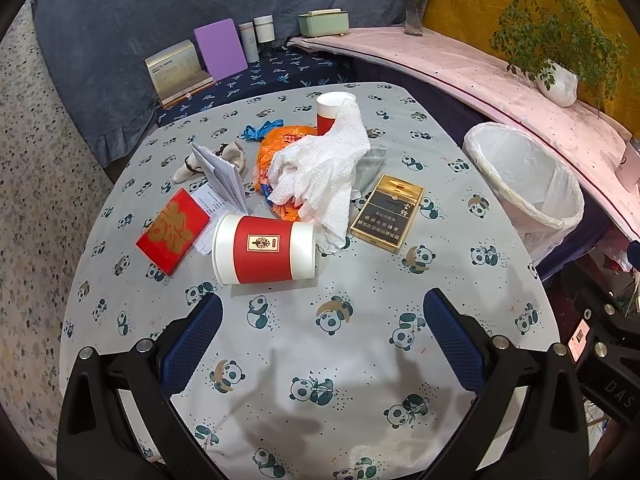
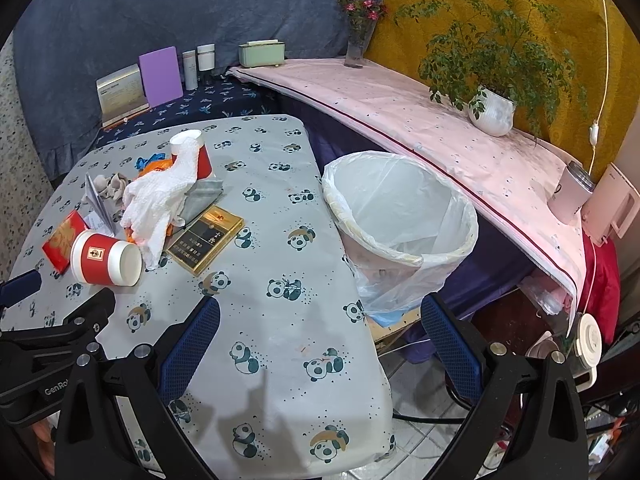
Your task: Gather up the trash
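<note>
The left gripper [image 1: 322,332], black-framed with blue ribbed pads, hangs spread wide and empty over the panda-print grey tablecloth [image 1: 360,360]; the right gripper [image 2: 320,336], of the same build, is likewise spread with nothing between its fingers, one finger over the cloth and the other past the table's edge. Just ahead of the left gripper a red-and-white paper cup lying on its side [image 1: 264,254] rests on the cloth; beside it lie a flat red envelope with gold lettering [image 1: 173,236] and, on the other side, a black-and-gold cigarette pack [image 1: 387,213]; between them a crumpled white paper towel [image 1: 320,172] is draped over an orange plastic wrapper [image 1: 280,140] and leans against an upright red paper cup [image 1: 330,110]; folded white paper slips [image 1: 222,176] stand near the envelope. Beside the table, well apart from the litter, stands a round wastebasket lined with a clear plastic bag [image 2: 400,216]. Farther back, a pink-covered shelf [image 2: 400,120] carries a leafy plant in a white pot [image 2: 492,112].
</note>
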`<state>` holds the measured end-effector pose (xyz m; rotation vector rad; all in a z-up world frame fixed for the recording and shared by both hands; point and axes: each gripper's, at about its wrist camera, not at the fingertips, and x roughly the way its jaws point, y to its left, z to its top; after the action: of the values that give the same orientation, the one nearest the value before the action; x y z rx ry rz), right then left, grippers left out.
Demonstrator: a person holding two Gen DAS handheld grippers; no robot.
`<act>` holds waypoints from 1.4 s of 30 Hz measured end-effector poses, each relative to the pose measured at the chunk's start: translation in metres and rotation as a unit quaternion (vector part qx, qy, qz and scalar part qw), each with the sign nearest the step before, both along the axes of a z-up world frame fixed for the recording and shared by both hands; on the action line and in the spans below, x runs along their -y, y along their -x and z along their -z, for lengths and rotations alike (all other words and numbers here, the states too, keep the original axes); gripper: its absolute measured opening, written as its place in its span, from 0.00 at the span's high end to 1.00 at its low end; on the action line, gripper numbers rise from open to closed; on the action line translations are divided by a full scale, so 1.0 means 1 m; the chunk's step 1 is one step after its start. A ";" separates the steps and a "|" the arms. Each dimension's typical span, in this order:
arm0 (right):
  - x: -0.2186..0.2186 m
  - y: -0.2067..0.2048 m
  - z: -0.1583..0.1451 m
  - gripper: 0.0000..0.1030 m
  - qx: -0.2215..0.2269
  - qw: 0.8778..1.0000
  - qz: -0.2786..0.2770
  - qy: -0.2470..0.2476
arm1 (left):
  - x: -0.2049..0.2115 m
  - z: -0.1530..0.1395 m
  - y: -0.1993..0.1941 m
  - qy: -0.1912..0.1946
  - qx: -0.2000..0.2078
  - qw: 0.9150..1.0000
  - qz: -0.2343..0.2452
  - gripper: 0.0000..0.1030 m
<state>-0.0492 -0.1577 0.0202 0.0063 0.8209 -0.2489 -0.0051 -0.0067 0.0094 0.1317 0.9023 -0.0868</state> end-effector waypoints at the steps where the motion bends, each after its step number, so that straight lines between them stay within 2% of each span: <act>1: 0.000 0.000 0.000 0.07 0.000 1.000 0.000 0.000 | 0.000 0.000 0.000 0.000 0.000 1.000 0.000 0.07; 31: 0.005 0.000 0.000 0.07 0.002 1.000 0.010 0.002 | 0.007 -0.004 0.004 -0.001 0.016 1.000 0.021 0.07; 42: 0.000 -0.008 0.003 0.07 0.004 0.999 0.028 0.022 | -0.019 0.000 -0.006 0.027 0.017 0.999 -0.004 0.07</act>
<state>-0.0413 -0.1580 0.0174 -0.0099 0.8073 -0.3199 0.0012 0.0120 0.0091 0.0799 0.8666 -0.1016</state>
